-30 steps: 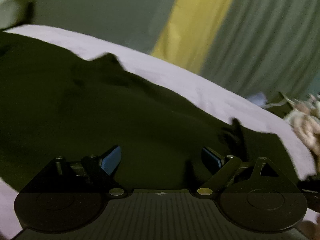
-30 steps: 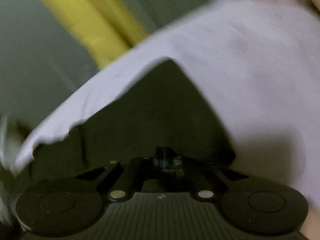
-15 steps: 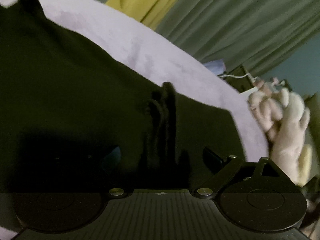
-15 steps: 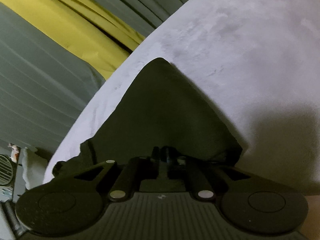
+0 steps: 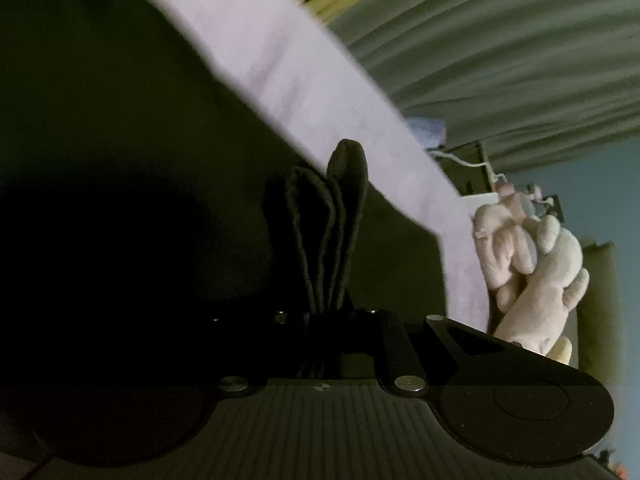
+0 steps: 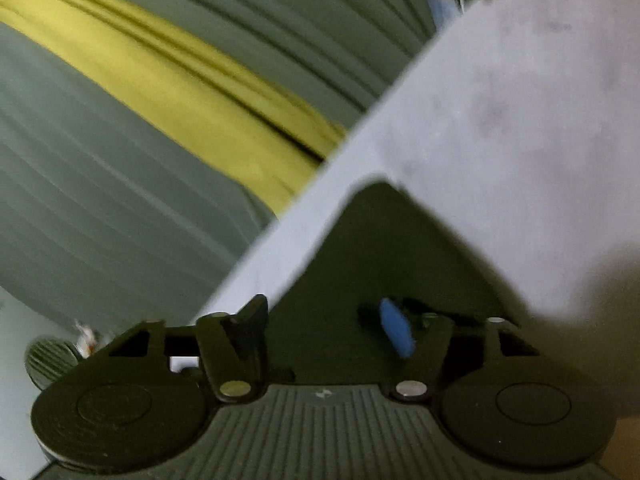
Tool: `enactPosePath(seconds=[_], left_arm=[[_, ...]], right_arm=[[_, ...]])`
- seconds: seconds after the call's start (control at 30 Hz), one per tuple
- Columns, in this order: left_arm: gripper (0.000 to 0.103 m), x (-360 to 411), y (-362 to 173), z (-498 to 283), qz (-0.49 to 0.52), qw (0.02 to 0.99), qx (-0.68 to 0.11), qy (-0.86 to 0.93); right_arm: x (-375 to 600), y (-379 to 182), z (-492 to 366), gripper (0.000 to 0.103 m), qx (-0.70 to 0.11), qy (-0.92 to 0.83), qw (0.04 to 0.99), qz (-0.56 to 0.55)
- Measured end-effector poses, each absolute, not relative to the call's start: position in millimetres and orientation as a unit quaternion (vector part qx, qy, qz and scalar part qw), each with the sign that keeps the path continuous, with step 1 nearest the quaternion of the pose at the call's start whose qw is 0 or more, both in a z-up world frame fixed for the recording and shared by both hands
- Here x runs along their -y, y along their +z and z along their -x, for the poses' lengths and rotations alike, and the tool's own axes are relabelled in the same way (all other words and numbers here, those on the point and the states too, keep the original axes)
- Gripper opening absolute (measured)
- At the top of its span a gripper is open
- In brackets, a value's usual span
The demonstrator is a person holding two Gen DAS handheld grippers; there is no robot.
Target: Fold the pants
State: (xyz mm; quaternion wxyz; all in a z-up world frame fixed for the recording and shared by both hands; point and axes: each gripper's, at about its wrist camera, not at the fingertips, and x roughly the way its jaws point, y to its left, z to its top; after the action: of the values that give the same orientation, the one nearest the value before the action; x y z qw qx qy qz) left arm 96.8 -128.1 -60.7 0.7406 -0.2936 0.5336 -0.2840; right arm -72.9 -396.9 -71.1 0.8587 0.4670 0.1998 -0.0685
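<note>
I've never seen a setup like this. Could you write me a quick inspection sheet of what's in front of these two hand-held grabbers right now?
Surface: bed under a pale lilac sheet, mostly bare around the garment.
Job's things: dark pants spread flat on the sheet; one corner lies ahead of the right gripper.
Clutter: plush toy at the bed's edge.
Grippers: left gripper has just closed, jaws pinching a bunched fold of the pants that stands up; right gripper has just opened, jaws apart over the corner, nothing pressed between them.
Cables: white cord beyond the bed.
Surroundings: green curtain with a yellow panel; dim light, some blur.
</note>
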Motion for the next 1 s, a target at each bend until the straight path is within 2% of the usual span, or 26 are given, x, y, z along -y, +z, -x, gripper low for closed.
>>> enactPosePath(seconds=[0.1,0.2,0.23,0.27,0.3,0.33,0.47,0.5,0.53,0.63,0.7,0.8,1.0], left_arm=[[0.014,100,-27,-96,0.264,0.773,-0.492,-0.3],[0.015,60,-8,-94,0.214,0.813,-0.468,-0.273],[0.017,51,-7,-92,0.191,0.824,-0.464,-0.264],[0.019,42,-11,-89,0.167,0.833,-0.463,-0.253],[0.025,35,-17,-87,0.151,0.838,-0.465,-0.242],[0.032,26,-26,-83,0.146,0.843,-0.466,-0.226],[0.043,3,-49,-86,0.245,0.813,-0.48,-0.219],[0.052,4,-47,-88,0.252,0.814,-0.472,-0.226],[0.057,6,-45,-89,0.248,0.819,-0.465,-0.229],[0.061,13,-47,-95,0.234,0.827,-0.453,-0.236],[0.056,15,-54,-98,0.239,0.824,-0.459,-0.229],[0.039,13,-51,-99,0.238,0.829,-0.453,-0.226],[0.031,16,-50,-99,0.217,0.836,-0.451,-0.225]], right_arm=[[396,-64,83,0.066,-0.17,-0.064,0.875,-0.449],[389,-63,80,0.064,-0.182,-0.046,0.881,-0.434],[385,-62,76,0.055,-0.192,-0.041,0.883,-0.426],[380,-62,71,0.042,-0.204,-0.037,0.886,-0.415],[372,-61,64,0.039,-0.22,-0.031,0.89,-0.399],[366,-61,58,0.039,-0.232,-0.026,0.891,-0.389],[340,-69,32,0.039,-0.308,-0.037,0.885,-0.348],[336,-71,28,0.039,-0.321,-0.047,0.886,-0.332],[331,-71,24,0.039,-0.333,-0.055,0.887,-0.313],[318,-72,14,0.039,-0.35,-0.068,0.895,-0.267],[315,-76,12,0.039,-0.354,-0.075,0.899,-0.249],[311,-79,11,0.041,-0.346,-0.08,0.899,-0.254],[312,-83,8,0.053,-0.335,-0.072,0.901,-0.265]])
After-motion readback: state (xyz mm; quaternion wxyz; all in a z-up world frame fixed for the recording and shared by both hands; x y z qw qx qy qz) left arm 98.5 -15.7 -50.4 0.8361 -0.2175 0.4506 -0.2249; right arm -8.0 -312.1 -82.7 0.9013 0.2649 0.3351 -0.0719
